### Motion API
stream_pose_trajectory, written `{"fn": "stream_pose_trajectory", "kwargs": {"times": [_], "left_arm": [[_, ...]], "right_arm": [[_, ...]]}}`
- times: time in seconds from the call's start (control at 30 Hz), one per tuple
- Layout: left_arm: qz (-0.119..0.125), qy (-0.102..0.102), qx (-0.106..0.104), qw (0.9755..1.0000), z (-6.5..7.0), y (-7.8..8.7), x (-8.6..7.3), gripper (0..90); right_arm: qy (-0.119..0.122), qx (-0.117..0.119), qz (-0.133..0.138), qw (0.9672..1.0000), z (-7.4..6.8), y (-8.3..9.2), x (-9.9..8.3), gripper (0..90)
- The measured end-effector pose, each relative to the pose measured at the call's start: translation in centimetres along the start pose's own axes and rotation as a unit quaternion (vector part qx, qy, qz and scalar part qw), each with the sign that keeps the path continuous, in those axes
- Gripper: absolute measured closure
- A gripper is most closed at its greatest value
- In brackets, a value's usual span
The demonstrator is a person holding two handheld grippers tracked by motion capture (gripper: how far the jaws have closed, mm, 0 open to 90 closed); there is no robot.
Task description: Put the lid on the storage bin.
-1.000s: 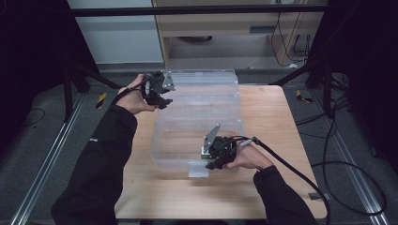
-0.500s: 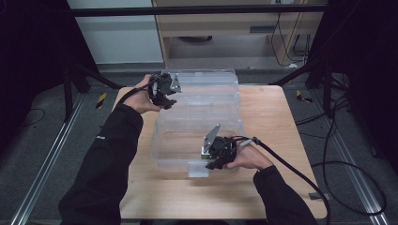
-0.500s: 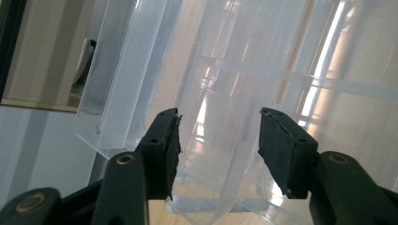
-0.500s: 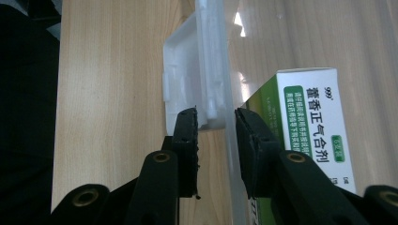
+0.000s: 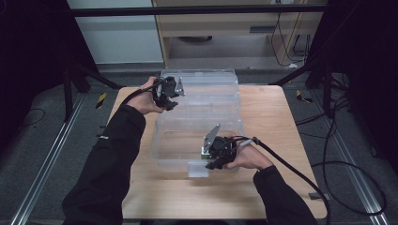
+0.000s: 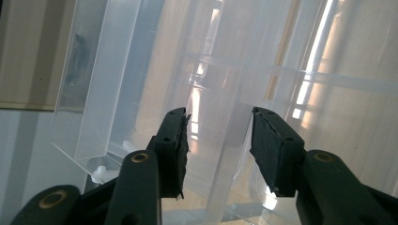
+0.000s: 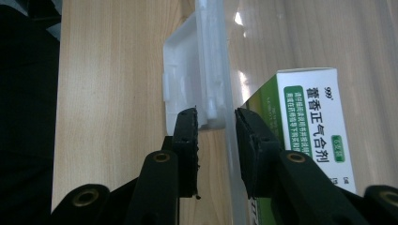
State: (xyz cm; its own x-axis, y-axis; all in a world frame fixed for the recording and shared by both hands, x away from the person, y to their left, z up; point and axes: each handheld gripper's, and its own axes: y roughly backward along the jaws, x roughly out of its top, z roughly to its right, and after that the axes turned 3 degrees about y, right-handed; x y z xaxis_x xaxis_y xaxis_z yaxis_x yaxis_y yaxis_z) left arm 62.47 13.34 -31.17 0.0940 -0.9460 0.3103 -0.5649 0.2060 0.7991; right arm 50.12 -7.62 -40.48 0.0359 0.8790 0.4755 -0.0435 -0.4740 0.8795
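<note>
A clear plastic storage box (image 5: 162, 140) stands on the wooden table (image 5: 281, 140) with its lid (image 5: 202, 79) swung back at the far side. My left gripper (image 5: 173, 98) is at the lid's far left corner. In the left gripper view a clear wall (image 6: 234, 140) runs between its jaws (image 6: 218, 126), which have just been closing and stand apart from it. My right gripper (image 7: 217, 122) is shut on the box's near wall beside the white latch (image 7: 187, 70). A white and green medicine carton (image 7: 309, 131) lies inside, behind that wall.
A cable (image 5: 300, 173) trails from the right gripper over the table's right half and off its edge. A wooden cabinet (image 5: 225, 28) stands beyond the far edge. Dark frame legs flank the table on both sides.
The left gripper has edged to the right, up to the lid's corner, and its jaws look narrower. The right hand and the box have kept still.
</note>
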Motion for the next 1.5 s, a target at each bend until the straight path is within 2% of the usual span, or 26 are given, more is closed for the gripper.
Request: {"fn": "stream_pose_trajectory", "kwargs": {"times": [0.5, 1.13, 1.5], "left_arm": [[-0.014, -0.014, -0.003, 0.9998, 0.2, -0.3, 0.1, 68.3], [-0.035, -0.061, -0.003, 0.9976, 0.9, 0.0, 1.2, 76.9], [-0.036, -0.073, -0.007, 0.9967, 1.1, 0.5, 1.3, 79.2]], "right_arm": [[0.0, 0.0, 0.0, 1.0, 0.0, 0.0, 0.0, 70.3], [-0.003, -0.003, 0.0, 1.0, 0.0, 0.0, 0.0, 70.4], [-0.005, -0.002, 0.006, 1.0, 0.0, -0.1, -0.1, 70.4]]}}
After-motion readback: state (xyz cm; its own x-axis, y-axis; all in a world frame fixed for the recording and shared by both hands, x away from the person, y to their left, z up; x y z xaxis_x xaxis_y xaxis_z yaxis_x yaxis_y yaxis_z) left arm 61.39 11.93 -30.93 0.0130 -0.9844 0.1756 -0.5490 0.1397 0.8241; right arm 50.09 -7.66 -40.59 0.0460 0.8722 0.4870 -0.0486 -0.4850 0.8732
